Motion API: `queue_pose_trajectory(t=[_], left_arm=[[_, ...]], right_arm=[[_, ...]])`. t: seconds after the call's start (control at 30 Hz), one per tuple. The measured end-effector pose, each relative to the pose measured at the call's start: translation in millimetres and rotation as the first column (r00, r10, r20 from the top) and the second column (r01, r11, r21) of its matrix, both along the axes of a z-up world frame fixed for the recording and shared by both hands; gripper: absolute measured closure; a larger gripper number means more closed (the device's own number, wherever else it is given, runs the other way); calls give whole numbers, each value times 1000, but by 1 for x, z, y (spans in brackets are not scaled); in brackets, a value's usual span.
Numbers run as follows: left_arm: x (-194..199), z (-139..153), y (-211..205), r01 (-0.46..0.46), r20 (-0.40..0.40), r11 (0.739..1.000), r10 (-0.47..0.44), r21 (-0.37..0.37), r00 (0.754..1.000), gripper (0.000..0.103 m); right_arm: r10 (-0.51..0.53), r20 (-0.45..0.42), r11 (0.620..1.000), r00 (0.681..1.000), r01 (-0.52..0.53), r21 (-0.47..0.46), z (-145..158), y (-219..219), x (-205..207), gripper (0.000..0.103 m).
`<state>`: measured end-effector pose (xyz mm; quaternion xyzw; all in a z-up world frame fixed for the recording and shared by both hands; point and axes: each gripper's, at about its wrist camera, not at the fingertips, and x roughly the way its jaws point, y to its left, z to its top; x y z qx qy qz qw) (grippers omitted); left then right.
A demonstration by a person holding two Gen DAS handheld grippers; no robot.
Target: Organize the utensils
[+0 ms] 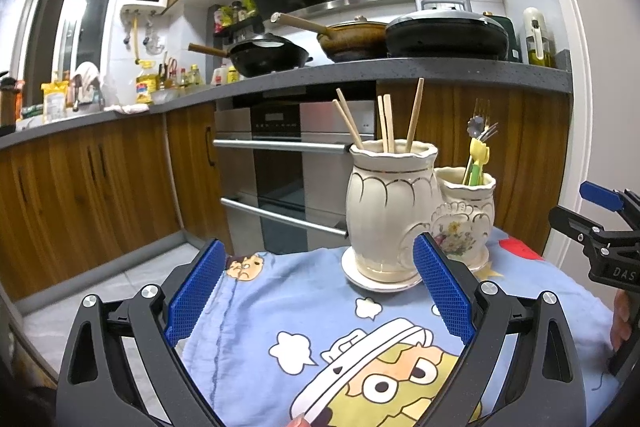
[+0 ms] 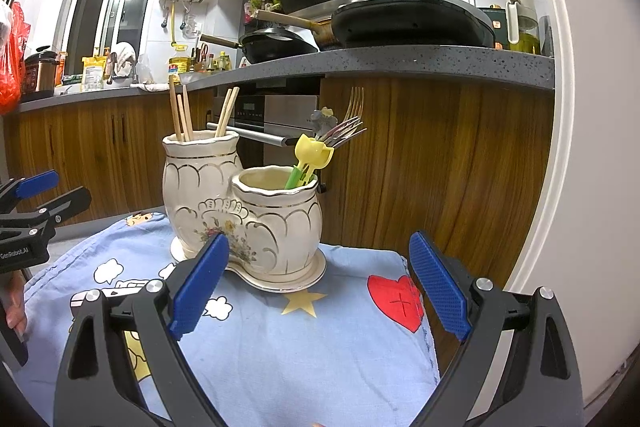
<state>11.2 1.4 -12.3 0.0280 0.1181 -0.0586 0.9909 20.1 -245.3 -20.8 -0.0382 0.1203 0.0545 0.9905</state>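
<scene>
A cream ceramic double holder stands on a cartoon-print cloth. Its tall pot [image 1: 386, 211] [image 2: 200, 183] holds several wooden chopsticks [image 1: 386, 123] [image 2: 182, 115]. Its short pot [image 1: 466, 215] [image 2: 280, 219] holds metal forks [image 2: 346, 127] [image 1: 482, 125] and yellow-green plastic utensils [image 2: 310, 157] [image 1: 476, 159]. My left gripper [image 1: 320, 287] is open and empty, just in front of the tall pot. My right gripper [image 2: 320, 283] is open and empty, in front of the short pot. Each gripper also shows at the edge of the other's view, the right [image 1: 600, 219] and the left [image 2: 36, 203].
The blue cartoon cloth [image 1: 280, 315] [image 2: 320, 347] covers a small table. Behind it stand wooden cabinets [image 2: 440, 167], an oven [image 1: 280, 163] and a grey countertop [image 1: 400, 75] with pans and bottles. A white door frame [image 2: 560, 147] is at the right.
</scene>
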Motion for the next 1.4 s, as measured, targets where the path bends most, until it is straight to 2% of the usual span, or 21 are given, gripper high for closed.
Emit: queue_pose_trajectory(t=[1.23,1.4], left_arm=[[-3,1,4,-14,8,1000,14,-6,1000,10],[-1,1,6,-23,-13,1000,23,-5,1000,10]], right_arm=[[-4,0,1000,1000,4,-1,0,-1,0,13],[-8,-2,1000,1000,8,-2,0,-1,-1,13]])
